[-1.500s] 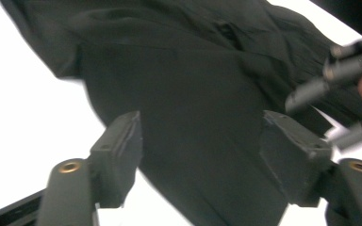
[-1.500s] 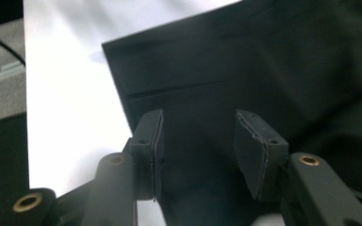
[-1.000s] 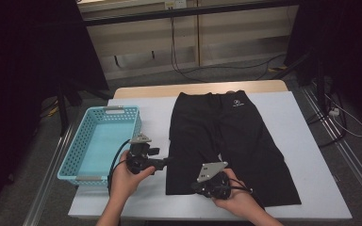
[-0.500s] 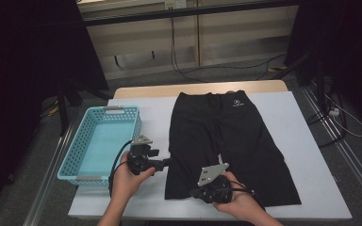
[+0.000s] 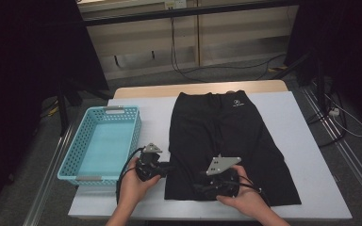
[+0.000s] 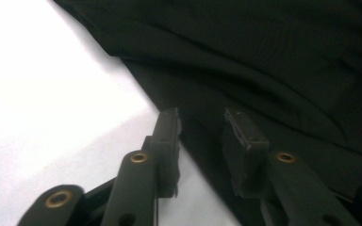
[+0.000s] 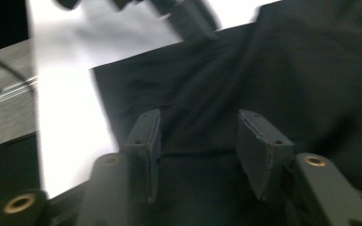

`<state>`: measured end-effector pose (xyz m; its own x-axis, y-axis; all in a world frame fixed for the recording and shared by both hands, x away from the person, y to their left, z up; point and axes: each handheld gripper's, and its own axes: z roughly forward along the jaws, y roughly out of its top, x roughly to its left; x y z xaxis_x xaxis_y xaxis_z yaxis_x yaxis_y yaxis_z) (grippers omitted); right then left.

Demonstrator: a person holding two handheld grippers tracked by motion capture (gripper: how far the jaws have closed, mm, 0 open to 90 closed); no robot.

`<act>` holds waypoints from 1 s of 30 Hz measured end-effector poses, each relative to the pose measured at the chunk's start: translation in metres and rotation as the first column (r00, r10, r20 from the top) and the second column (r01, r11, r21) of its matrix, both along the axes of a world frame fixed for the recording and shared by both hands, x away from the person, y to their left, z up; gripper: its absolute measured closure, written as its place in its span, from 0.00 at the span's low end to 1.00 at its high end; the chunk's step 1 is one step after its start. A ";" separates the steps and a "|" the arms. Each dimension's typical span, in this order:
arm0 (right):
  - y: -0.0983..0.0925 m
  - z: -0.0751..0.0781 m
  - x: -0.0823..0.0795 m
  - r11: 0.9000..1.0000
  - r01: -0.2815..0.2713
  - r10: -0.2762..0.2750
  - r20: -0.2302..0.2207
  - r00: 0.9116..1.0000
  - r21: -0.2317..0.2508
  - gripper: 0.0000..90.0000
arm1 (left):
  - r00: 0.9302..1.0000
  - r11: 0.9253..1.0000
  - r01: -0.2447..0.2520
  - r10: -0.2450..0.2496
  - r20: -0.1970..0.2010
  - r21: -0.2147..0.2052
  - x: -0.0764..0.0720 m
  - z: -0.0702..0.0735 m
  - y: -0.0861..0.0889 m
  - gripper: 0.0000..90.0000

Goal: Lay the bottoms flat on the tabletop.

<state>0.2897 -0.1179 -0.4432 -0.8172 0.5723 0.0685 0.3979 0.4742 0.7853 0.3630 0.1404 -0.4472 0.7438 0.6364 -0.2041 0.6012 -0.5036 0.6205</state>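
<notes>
White surface (image 5: 292, 122) carries black shorts (image 5: 226, 136) spread mid-way, hems toward its near edge; a turquoise basket (image 5: 122, 141) sits at its left edge. My left tool (image 6: 201, 136) has just been narrowing astride the left hem; my right tool (image 7: 195, 141), just opening, stands part-open over the cloth.
</notes>
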 end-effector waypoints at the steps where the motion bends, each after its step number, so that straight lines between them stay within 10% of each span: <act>1: -0.003 0.000 0.002 1.000 0.026 -0.026 0.009 1.000 -0.002 0.49 | 1.000 1.000 0.006 -0.006 -0.012 0.006 -0.002 0.000 -0.001 0.85; 4: -0.011 0.003 0.008 0.996 0.091 -0.091 0.040 0.995 0.011 0.44 | 0.999 1.000 0.009 -0.008 -0.042 0.005 -0.006 0.001 -0.001 1.00; 14: -0.024 0.006 0.036 0.972 0.227 -0.229 0.043 0.972 0.056 0.34 | 0.996 0.991 -0.043 0.032 -0.087 -0.124 -0.013 0.020 0.018 1.00; 30: -0.030 0.006 0.046 0.961 0.270 -0.273 0.052 0.961 0.057 0.29 | 0.996 0.991 -0.073 0.066 -0.063 -0.111 -0.021 0.020 0.031 0.98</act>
<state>0.3354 -0.1481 -0.4377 -0.6351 0.7702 0.0587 0.4591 0.3152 0.8306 0.3419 0.1714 -0.4271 0.6833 0.6563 -0.3200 0.6695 -0.3883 0.6332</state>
